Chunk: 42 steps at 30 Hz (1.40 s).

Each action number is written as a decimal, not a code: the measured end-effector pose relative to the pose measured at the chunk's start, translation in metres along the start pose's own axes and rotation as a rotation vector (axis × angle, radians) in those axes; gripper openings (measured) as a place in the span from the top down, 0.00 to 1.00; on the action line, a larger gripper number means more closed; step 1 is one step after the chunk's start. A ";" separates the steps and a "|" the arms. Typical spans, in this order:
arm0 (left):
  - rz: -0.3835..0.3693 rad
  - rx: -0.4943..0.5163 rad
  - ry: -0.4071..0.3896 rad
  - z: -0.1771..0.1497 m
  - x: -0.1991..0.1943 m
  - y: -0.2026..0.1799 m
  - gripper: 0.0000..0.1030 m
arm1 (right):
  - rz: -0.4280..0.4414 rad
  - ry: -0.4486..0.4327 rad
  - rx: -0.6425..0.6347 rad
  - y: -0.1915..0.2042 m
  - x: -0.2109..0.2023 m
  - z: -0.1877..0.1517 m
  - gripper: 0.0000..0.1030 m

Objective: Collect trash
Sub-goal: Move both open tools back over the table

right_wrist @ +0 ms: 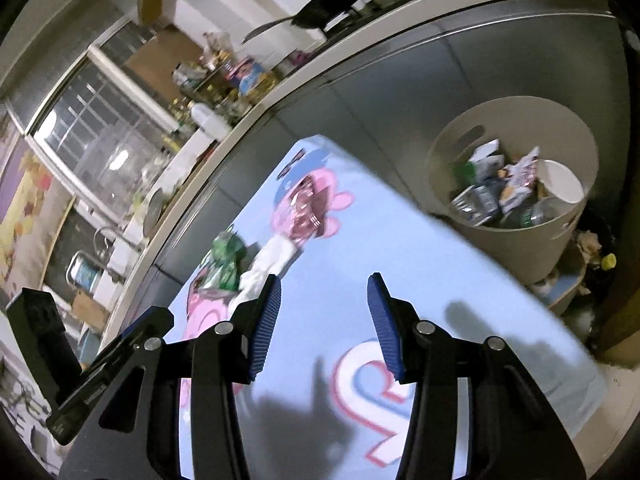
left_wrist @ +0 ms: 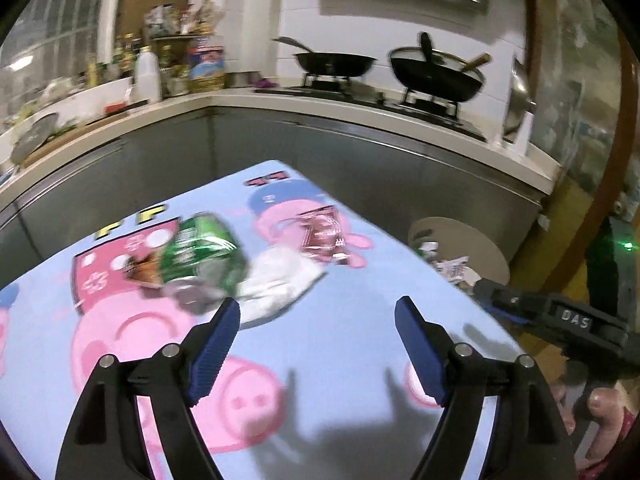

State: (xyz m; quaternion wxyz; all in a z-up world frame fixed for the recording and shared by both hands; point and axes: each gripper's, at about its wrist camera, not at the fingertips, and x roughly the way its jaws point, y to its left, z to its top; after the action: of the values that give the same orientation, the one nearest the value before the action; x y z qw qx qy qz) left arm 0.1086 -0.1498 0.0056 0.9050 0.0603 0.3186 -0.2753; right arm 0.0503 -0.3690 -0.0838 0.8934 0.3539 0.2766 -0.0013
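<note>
Both jaws are held apart and empty: left gripper [left_wrist: 318, 314] wide, right gripper [right_wrist: 324, 294] narrower. A reach is judged underway (three pieces remain): green wrapper [left_wrist: 200, 256] beyond the left finger, bin [right_wrist: 508, 184] far right.

A crushed green can [left_wrist: 200, 256] is lying on the cartoon-printed blue tabletop [left_wrist: 352, 344]. Just to the right of the can, a crumpled white tissue [left_wrist: 280, 280] is resting against it, and beyond the tissue a pink shiny wrapper [left_wrist: 322, 234] is sitting. The left gripper [left_wrist: 318, 314] is hovering near the can with its jaws spread wide, nothing between them. Far right of the can, the right gripper [left_wrist: 516, 306] is reaching above a trash bin [left_wrist: 460, 248].
</note>
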 end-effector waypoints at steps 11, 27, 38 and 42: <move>0.101 -0.090 -0.010 -0.025 -0.020 0.066 0.23 | 0.029 0.096 -0.101 0.064 0.029 -0.024 0.56; 0.153 -0.168 0.005 -0.049 -0.029 0.119 0.23 | 0.042 0.194 -0.182 0.113 0.064 -0.050 0.56; 0.169 -0.203 0.010 -0.057 -0.030 0.142 0.23 | 0.039 0.224 -0.200 0.127 0.077 -0.057 0.56; 0.174 -0.209 0.010 -0.059 -0.030 0.147 0.23 | 0.034 0.232 -0.204 0.130 0.081 -0.059 0.56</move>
State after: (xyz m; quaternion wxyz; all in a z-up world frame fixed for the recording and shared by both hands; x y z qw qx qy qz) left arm 0.1365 0.0040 -0.0324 0.9251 -0.0053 0.3439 -0.1611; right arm 0.1154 -0.2181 -0.0770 0.8868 0.2637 0.3705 0.0830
